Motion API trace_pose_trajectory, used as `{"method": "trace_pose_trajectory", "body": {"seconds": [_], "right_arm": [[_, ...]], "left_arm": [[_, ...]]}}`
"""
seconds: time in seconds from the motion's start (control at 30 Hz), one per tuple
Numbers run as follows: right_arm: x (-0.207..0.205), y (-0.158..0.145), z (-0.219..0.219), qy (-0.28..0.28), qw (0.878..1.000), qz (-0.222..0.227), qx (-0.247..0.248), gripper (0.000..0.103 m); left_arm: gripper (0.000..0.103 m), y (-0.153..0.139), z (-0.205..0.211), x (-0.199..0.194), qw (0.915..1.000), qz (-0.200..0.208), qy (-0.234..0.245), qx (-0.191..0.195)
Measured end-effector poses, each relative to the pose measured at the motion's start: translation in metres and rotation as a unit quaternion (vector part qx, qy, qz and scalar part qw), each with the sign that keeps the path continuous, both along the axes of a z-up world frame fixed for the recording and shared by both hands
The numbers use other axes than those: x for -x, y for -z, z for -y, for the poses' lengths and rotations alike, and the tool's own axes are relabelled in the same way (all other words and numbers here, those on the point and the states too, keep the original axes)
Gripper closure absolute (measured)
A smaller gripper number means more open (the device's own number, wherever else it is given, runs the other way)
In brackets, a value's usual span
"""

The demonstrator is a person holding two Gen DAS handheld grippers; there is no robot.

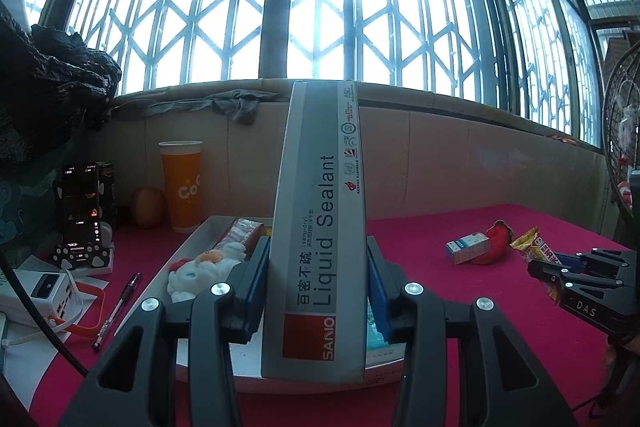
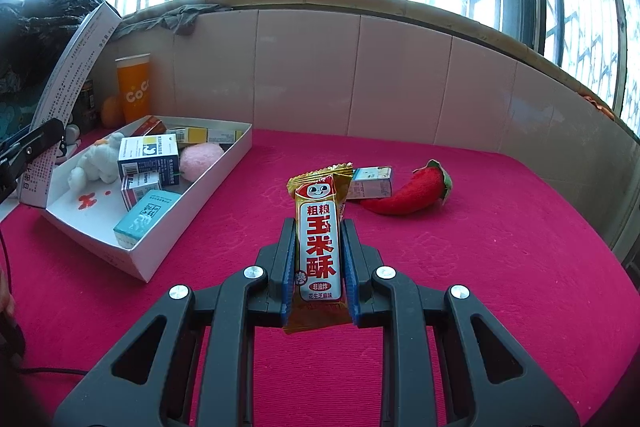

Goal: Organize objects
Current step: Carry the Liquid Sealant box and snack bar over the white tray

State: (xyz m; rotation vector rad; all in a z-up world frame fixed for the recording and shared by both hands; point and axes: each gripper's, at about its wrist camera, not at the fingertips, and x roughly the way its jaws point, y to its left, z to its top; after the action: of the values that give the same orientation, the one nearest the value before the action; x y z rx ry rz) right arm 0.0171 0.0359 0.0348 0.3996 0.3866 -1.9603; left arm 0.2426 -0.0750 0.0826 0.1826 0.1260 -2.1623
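My left gripper (image 1: 318,267) is shut on a long grey Liquid Sealant box (image 1: 324,207), held upright above the white tray (image 1: 160,275); the box also shows in the right wrist view (image 2: 68,75). My right gripper (image 2: 318,239) is shut on a gold and red snack bar (image 2: 320,239), held above the red cloth; it shows in the left wrist view (image 1: 536,251) too. The tray (image 2: 168,251) holds several small boxes, a white plush toy (image 2: 94,163) and a pink puff (image 2: 200,157). A small carton (image 2: 370,183) and a red plush chili (image 2: 412,195) lie on the cloth.
An orange cup (image 1: 182,187), an egg-like ball (image 1: 148,207), a phone on a stand (image 1: 80,211), a charger (image 1: 44,291) and a pen (image 1: 116,311) sit left of the tray. A tiled wall and barred windows stand behind. A fan (image 1: 624,131) is at the right.
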Motion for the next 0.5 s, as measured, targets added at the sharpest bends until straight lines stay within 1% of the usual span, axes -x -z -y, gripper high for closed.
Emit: {"method": "trace_pose_trajectory", "body": {"seconds": [0.5], "right_arm": [[-0.009,0.001,0.005,-0.009,1.0,-0.006,-0.006,0.083]], "left_arm": [[0.059,0.0,0.006,-0.012,0.9999,-0.005,-0.014,-0.004]]}}
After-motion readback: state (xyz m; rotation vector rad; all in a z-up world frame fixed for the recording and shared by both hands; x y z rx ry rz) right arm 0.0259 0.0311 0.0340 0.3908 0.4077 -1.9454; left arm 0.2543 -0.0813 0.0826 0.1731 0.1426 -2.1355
